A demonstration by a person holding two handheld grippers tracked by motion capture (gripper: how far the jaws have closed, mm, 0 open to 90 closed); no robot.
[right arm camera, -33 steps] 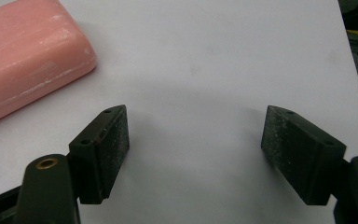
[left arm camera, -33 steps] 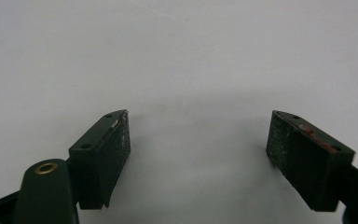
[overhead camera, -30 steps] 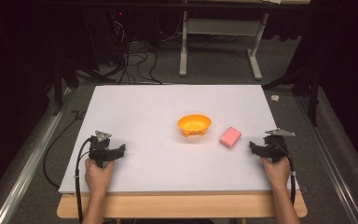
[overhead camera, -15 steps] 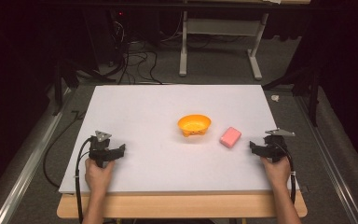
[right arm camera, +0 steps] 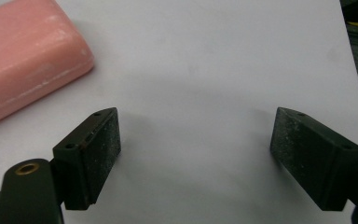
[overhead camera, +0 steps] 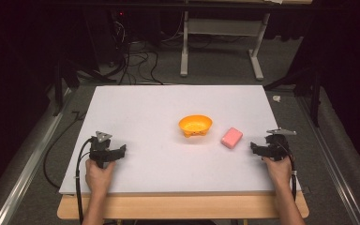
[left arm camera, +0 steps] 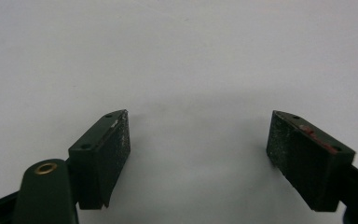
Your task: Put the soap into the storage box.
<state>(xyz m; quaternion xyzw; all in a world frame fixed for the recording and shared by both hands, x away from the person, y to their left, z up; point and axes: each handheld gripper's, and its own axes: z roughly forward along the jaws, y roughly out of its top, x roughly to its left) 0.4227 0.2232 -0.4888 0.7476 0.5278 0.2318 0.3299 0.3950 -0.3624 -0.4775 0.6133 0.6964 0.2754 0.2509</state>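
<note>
right hand-held gripper point(overhead camera: 254, 148) — agape | pink soap point(overhead camera: 232, 137) near | bowl point(overhead camera: 195, 125) beyond

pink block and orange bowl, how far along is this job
Nothing looks done: the pink block lies on the table beside the orange bowl, apart from it. Nothing is in hand: left gripper and right gripper rest open and empty. Grasping the block, likely with the nearer right gripper, is left.

Both grippers, left point(overhead camera: 122, 151) and right point(overhead camera: 253, 148), are black with grey three-cornered top plates, trailing black cables, brass-ringed screw holes and gritty pads point(left arm camera: 116, 154).
</note>
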